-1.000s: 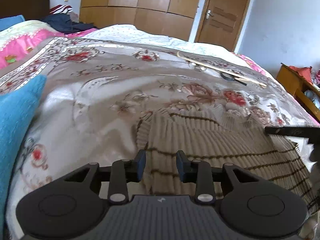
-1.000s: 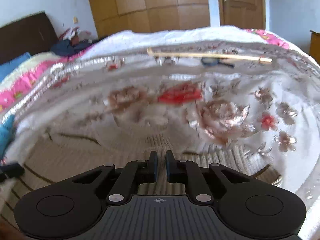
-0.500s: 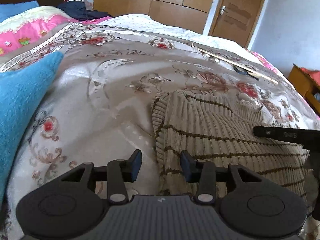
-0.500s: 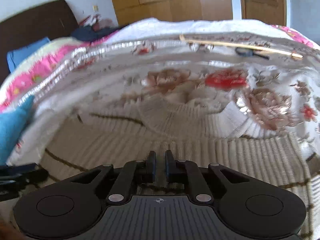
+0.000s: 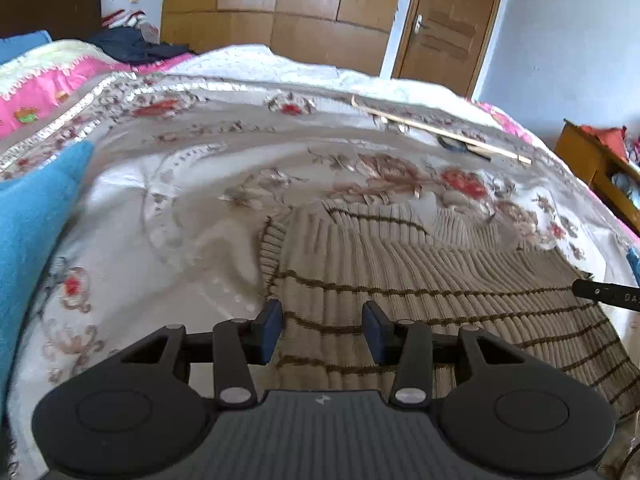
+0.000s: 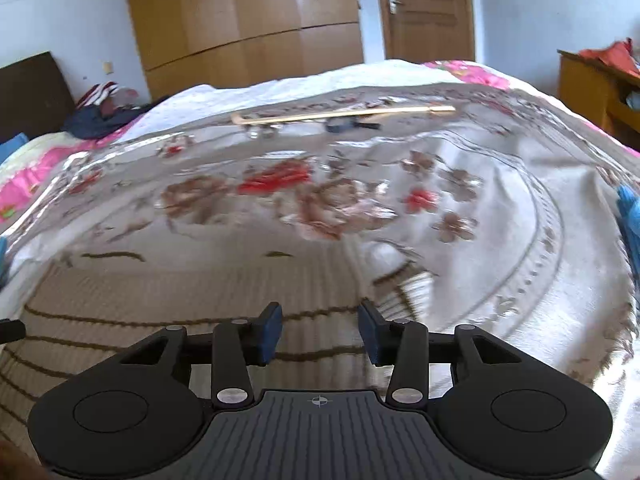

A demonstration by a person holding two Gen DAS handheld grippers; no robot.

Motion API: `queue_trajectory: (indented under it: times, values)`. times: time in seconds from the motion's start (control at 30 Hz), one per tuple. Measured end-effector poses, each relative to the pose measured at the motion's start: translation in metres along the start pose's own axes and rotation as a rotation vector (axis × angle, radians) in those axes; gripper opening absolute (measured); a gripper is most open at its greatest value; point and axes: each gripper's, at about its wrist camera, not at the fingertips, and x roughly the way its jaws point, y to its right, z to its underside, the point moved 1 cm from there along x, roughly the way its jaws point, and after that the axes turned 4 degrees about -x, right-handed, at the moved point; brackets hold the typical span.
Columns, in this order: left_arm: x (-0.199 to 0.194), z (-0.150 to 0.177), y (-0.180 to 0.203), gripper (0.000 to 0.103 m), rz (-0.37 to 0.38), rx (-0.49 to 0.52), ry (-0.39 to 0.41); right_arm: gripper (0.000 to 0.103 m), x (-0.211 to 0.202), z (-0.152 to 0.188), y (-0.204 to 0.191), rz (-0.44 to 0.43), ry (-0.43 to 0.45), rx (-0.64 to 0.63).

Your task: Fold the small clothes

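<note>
A beige ribbed sweater with thin brown stripes (image 5: pixel 420 276) lies flat on the floral bedspread (image 5: pixel 224 176). My left gripper (image 5: pixel 322 332) is open and empty, just above the sweater's left side near its ribbed edge. My right gripper (image 6: pixel 319 332) is open and empty over the sweater (image 6: pixel 168 312), close to its right edge. A tip of the right gripper shows at the right edge of the left wrist view (image 5: pixel 600 294).
A blue fleece cloth (image 5: pixel 32 216) lies at the left of the bed. A long wooden stick (image 5: pixel 440 130) and a dark small object (image 5: pixel 452 142) lie at the far side. A wooden cabinet (image 5: pixel 592 160) stands to the right. A wardrobe and door are behind.
My right gripper was shut and has opened; it has shifted toward the sweater's right edge. My left gripper stayed open, spread a little wider, and now sits over the sweater's left side.
</note>
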Motion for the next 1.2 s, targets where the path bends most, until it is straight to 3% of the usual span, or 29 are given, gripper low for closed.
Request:
queue_trajectory:
  times: [0.2,0.27,0.37,0.43,0.57,0.67,0.77,0.93,1.1,1.2]
  values:
    - [0.02,-0.008,0.008,0.058,-0.031,0.037,-0.02,0.042,0.008,-0.003,0.001,0.047,0.026,-0.043]
    - [0.027,-0.009,0.011,0.058,-0.052,0.069,-0.027,0.04,0.023,-0.003,0.002,0.062,-0.034,-0.063]
    - [0.033,-0.01,0.012,0.058,-0.057,0.065,-0.027,0.024,0.031,-0.004,0.009,0.06,-0.063,-0.031]
    - [0.033,-0.014,0.013,0.052,-0.057,0.077,-0.014,0.006,0.026,-0.012,0.018,0.029,-0.058,0.028]
    - [0.033,-0.027,0.015,0.044,-0.069,0.094,0.028,0.006,0.018,-0.024,0.026,0.043,-0.007,0.055]
    - [0.047,-0.025,0.011,0.044,-0.082,0.077,0.004,0.006,0.04,-0.013,0.025,0.074,-0.068,0.044]
    - [0.05,-0.018,0.011,0.045,-0.085,0.102,0.018,0.007,0.042,-0.009,0.017,0.106,-0.054,-0.003]
    - [0.033,-0.026,0.0,0.046,-0.115,0.064,0.043,0.013,0.025,-0.017,0.02,0.091,-0.031,0.01]
    - [0.005,-0.02,-0.018,0.05,-0.138,-0.002,0.045,0.023,-0.002,-0.027,0.002,0.117,0.061,-0.061]
    - [-0.013,-0.013,-0.026,0.053,-0.113,-0.054,0.024,0.023,-0.016,-0.031,-0.016,0.045,0.079,-0.08]
